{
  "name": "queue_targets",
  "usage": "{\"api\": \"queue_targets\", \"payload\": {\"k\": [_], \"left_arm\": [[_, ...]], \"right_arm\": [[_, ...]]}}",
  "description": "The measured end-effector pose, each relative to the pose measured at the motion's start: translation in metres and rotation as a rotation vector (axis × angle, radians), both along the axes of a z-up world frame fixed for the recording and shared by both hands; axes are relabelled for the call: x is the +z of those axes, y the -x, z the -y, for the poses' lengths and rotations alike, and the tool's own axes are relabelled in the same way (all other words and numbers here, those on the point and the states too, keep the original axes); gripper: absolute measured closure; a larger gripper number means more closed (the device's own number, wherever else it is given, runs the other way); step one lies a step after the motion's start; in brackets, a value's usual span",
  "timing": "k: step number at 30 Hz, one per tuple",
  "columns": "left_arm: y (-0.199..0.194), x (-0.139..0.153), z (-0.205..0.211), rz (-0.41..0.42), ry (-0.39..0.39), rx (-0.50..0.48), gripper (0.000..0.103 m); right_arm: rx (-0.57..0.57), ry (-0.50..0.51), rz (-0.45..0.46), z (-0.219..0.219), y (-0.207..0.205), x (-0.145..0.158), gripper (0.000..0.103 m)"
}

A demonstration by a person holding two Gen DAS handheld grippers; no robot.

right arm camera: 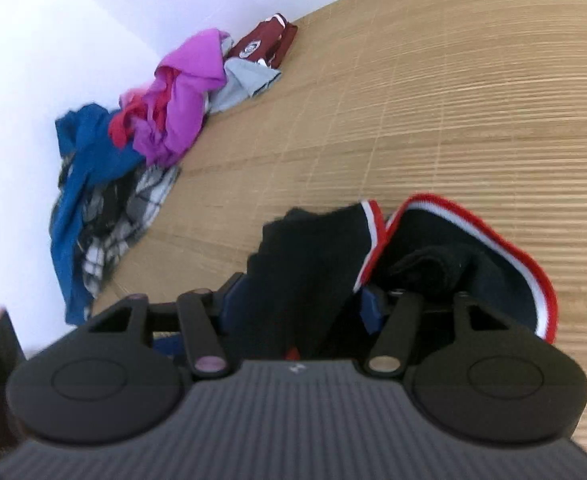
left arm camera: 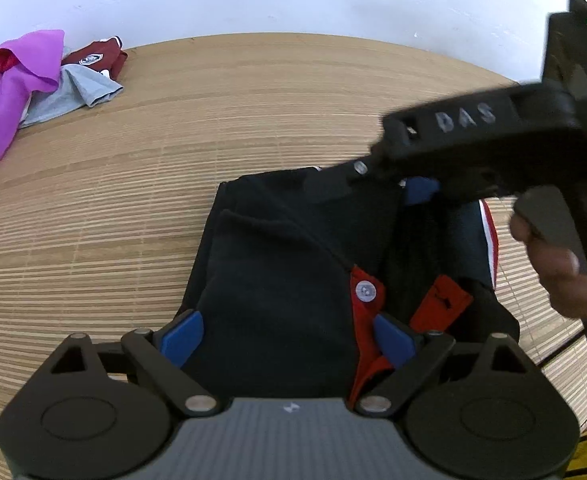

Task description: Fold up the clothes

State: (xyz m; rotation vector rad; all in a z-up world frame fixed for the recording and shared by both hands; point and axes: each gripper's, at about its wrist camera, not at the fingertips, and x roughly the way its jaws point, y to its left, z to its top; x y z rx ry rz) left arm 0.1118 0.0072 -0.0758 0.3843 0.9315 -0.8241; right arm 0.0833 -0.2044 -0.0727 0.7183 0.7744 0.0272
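A black garment [left arm camera: 277,280] with a red button placket [left arm camera: 364,291] lies partly folded on the bamboo mat [left arm camera: 113,208]. My left gripper [left arm camera: 287,336] is open at its near edge, and the cloth lies between the wide-apart blue pads [left arm camera: 181,336]. My right gripper [left arm camera: 377,188] comes in from the upper right, held by a hand [left arm camera: 553,264], and pinches the garment's far side. In the right wrist view the right gripper [right arm camera: 303,304] is shut on a bunch of the black garment [right arm camera: 309,264]. Its red-and-white trimmed edge [right arm camera: 493,240] curls up beside the fingers.
A heap of loose clothes lies against the white wall: a pink top [right arm camera: 185,92], a blue garment [right arm camera: 89,152], a checked cloth [right arm camera: 133,208], a grey shirt [left arm camera: 73,92] and a maroon shirt [left arm camera: 97,58]. Bare mat [right arm camera: 453,100] stretches beyond the black garment.
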Motion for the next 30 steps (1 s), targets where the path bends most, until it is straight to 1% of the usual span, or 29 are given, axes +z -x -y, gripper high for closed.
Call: {"api": "queue_targets", "payload": {"k": [2,6,7,11,12,15,17,19,21,22,23,24,25,26,27,29,30], "left_arm": [[0.0,0.0,0.0,-0.001,0.0,-0.006,0.008],[0.0,-0.002,-0.001,-0.008,0.003,-0.008,0.008],[0.0,-0.002,-0.001,-0.008,0.003,-0.009,0.008],[-0.001,0.0,0.001,0.005,0.005,-0.001,0.008],[-0.002,0.002,0.005,0.018,0.02,-0.009,0.009],[-0.005,0.007,0.017,0.056,0.064,-0.031,0.009],[-0.007,0.01,0.025,0.081,0.093,-0.046,0.009],[-0.014,0.007,0.04,0.118,0.087,-0.037,0.01],[-0.025,0.005,0.051,0.114,0.099,-0.027,0.013],[-0.031,0.005,0.056,0.108,0.11,-0.02,0.017],[-0.037,0.003,0.06,0.098,0.115,-0.004,0.021],[-0.043,0.001,0.064,0.094,0.109,0.017,0.03],[-0.049,-0.002,0.069,0.092,0.086,0.041,0.035],[-0.052,-0.005,0.07,0.092,0.07,0.061,0.036],[-0.055,-0.005,0.069,0.088,0.07,0.083,0.037],[-0.059,-0.005,0.061,0.07,0.093,0.111,0.039],[-0.06,-0.005,0.057,0.065,0.086,0.125,0.044]], "right_arm": [[0.005,-0.015,0.013,0.003,-0.006,-0.001,0.041],[0.054,-0.009,0.114,-0.003,-0.014,0.013,0.041],[0.075,-0.002,0.123,-0.006,-0.019,0.015,0.041],[0.144,0.028,0.101,-0.016,-0.04,0.016,0.041],[0.154,0.026,0.092,-0.016,-0.044,0.014,0.041],[0.155,-0.035,0.073,-0.008,-0.046,0.008,0.041],[0.161,-0.072,0.089,-0.002,-0.048,0.009,0.041],[0.164,-0.092,0.105,0.005,-0.051,0.014,0.041],[0.163,-0.097,0.122,0.012,-0.055,0.022,0.041],[0.163,-0.097,0.131,0.016,-0.057,0.026,0.041],[0.159,-0.078,0.144,0.021,-0.057,0.03,0.041],[0.15,-0.052,0.152,0.026,-0.058,0.034,0.041],[0.137,-0.016,0.157,0.031,-0.056,0.037,0.041],[0.122,0.02,0.154,0.038,-0.053,0.037,0.041],[0.11,0.05,0.137,0.044,-0.051,0.036,0.041],[0.107,0.117,0.095,0.054,-0.043,0.032,0.041],[0.115,0.158,0.075,0.058,-0.038,0.029,0.041]]}}
